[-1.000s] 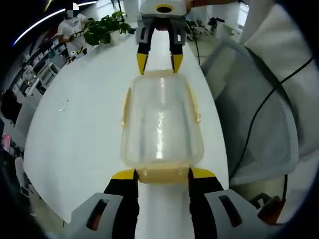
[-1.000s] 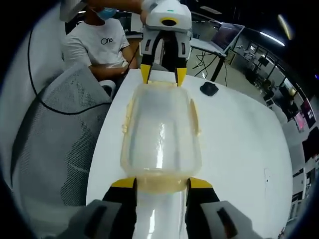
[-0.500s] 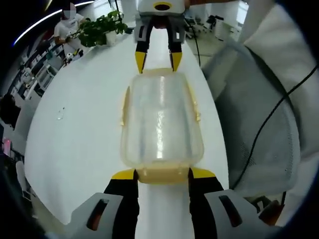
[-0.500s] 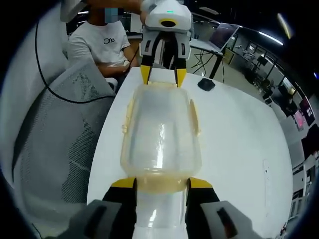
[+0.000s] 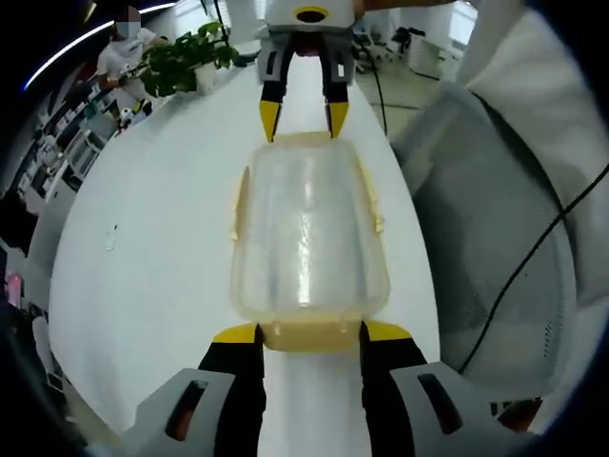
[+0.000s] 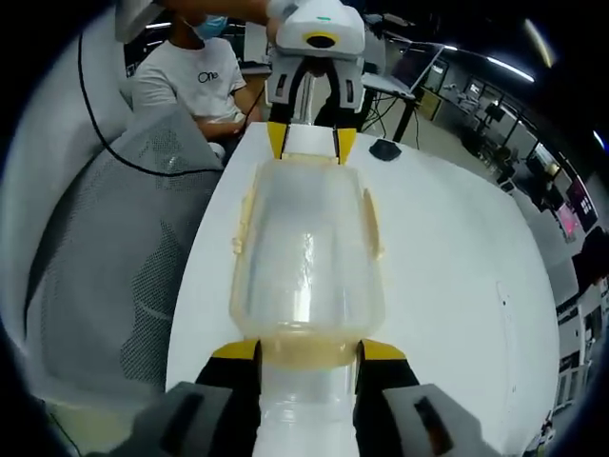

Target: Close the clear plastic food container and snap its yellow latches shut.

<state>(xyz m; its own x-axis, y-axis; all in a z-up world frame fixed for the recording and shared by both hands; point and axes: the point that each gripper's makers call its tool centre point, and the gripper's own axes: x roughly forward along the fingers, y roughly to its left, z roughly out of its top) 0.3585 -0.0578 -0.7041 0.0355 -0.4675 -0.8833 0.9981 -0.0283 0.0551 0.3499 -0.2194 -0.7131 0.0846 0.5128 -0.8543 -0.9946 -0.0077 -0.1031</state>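
Note:
The clear plastic food container [image 5: 309,228] with its lid on hangs lengthwise between both grippers over the white table [image 5: 143,248]. My left gripper [image 5: 309,335] is shut on its near end, the jaws flanking the pale yellow end latch [image 5: 309,341]. At the far end, my right gripper [image 5: 296,119] clamps the opposite latch. Seen from the right gripper view, the container [image 6: 306,248] runs from my right gripper [image 6: 306,350] up to the left gripper [image 6: 310,143]. Yellow side latches [image 5: 238,205] lie along the long sides; I cannot tell whether they are snapped.
A grey mesh chair [image 5: 495,238] stands right beside the table edge. A potted plant [image 5: 181,62] is at the far end. In the right gripper view a seated person [image 6: 195,81] and a black mouse [image 6: 385,149] are beyond the container.
The container keeps its place between both grippers while the room behind it shifts a little, so the hands have carried it slightly. Both grips are unchanged.

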